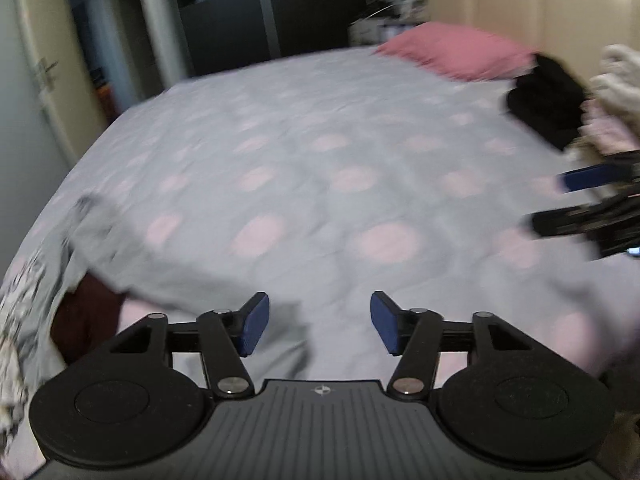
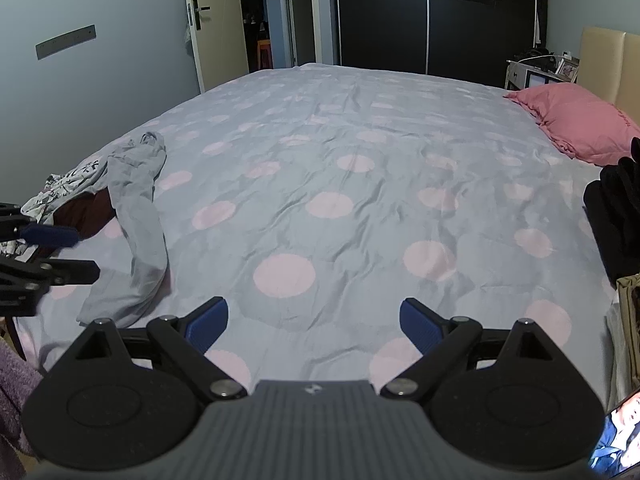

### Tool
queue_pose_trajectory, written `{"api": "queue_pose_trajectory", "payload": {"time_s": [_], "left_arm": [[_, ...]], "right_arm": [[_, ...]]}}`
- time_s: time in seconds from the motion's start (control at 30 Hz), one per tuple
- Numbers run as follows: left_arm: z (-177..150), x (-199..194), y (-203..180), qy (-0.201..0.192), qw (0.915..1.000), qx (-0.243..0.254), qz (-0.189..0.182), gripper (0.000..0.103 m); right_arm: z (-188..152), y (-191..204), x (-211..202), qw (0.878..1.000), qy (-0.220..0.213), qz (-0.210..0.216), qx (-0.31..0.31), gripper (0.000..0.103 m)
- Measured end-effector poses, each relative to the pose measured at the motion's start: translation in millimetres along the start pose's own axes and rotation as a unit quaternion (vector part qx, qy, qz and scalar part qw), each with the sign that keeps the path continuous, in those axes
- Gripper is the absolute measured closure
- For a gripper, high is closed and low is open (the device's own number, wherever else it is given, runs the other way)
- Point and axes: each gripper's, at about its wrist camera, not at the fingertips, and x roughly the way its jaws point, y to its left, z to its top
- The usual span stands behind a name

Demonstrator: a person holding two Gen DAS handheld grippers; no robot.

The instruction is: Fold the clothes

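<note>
A crumpled grey garment (image 2: 140,224) lies at the bed's left side, over a dark red cloth (image 2: 86,208) and a white printed piece (image 2: 68,184). In the blurred left wrist view the grey garment (image 1: 132,264) lies just ahead and left of my left gripper (image 1: 318,326), which is open and empty. My right gripper (image 2: 314,326) is open and empty above the bedspread. Each gripper shows in the other's view: the right one (image 1: 576,200) at the right edge, the left one (image 2: 60,252) at the left edge.
The bed has a grey spread with pink dots (image 2: 340,168). A pink pillow (image 2: 576,120) lies by the beige headboard (image 2: 608,60). A pile of black and pale clothes (image 1: 560,100) sits at the right. A door and dark wardrobe stand beyond the bed.
</note>
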Motion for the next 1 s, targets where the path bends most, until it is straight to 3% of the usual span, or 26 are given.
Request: {"api": "queue_pose_trajectory", "payload": {"time_s": [0.13,0.47,0.63,0.77,0.87,1.0], "left_arm": [[-13.3,44.0,20.9,0.04,0.9984,-0.023,0.034,0.048],[-17.5,111.9,23.4,0.071,0.9949,-0.063,0.035,0.048],[-15.8,124.4,30.9,0.082,0.9934,-0.075,0.025,0.085],[-13.6,111.3,26.9,0.056,0.9973,-0.046,0.011,0.093],[-1.5,85.9,6.5,0.022,0.9994,-0.009,-0.024,0.094],[19.3,39.2,-28.6,-0.02,0.9955,0.019,-0.09,0.094]], "right_arm": [[0.0,1.2,5.9,1.0,0.006,0.004,-0.008,0.009],[0.7,0.9,25.0,1.0,0.026,-0.001,-0.013,0.009],[3.0,-4.6,23.7,1.0,0.022,-0.013,-0.007,0.009],[4.8,-8.9,22.6,1.0,0.019,-0.022,-0.002,0.009],[6.2,-12.2,21.8,0.999,0.017,-0.029,0.002,0.009],[8.1,-16.6,20.7,0.999,0.014,-0.038,0.007,0.009]]}}
